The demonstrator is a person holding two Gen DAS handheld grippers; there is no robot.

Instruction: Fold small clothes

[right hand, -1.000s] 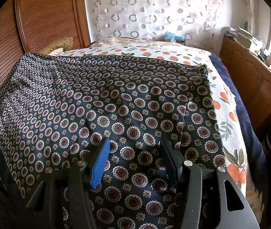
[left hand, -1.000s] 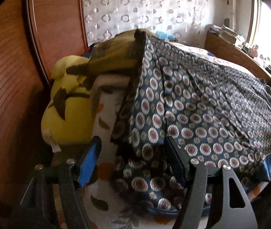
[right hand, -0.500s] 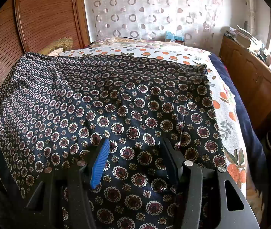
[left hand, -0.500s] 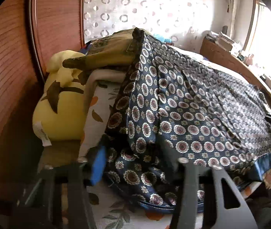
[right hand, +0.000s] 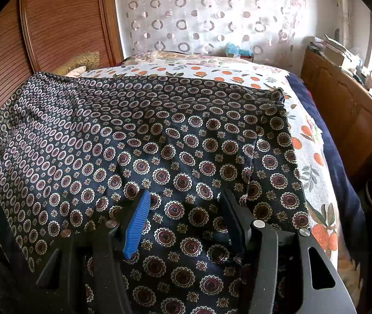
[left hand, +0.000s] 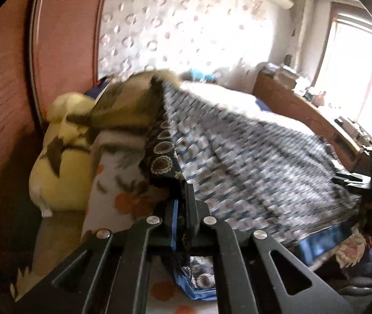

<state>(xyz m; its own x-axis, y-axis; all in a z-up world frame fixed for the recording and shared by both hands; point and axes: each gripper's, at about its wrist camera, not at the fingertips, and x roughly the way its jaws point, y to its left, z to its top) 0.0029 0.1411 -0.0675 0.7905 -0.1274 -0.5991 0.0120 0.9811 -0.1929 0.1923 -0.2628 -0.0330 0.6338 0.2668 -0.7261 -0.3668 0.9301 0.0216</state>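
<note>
Patterned garment edge being pinched between clenched left gripper fingers, yellow plush being shown only there, right gripper being held spread over cloth.

My left gripper is black with a thin blue pad, and my right gripper is black with a ribbed blue pad. The garment is navy, scattered with cream-ringed maroon medallions and edged in plain blue. The bedsheet is white with oranges and green leaves. The plush toy is pale yellow with brown marks. The curtain is white with grey rings.
</note>
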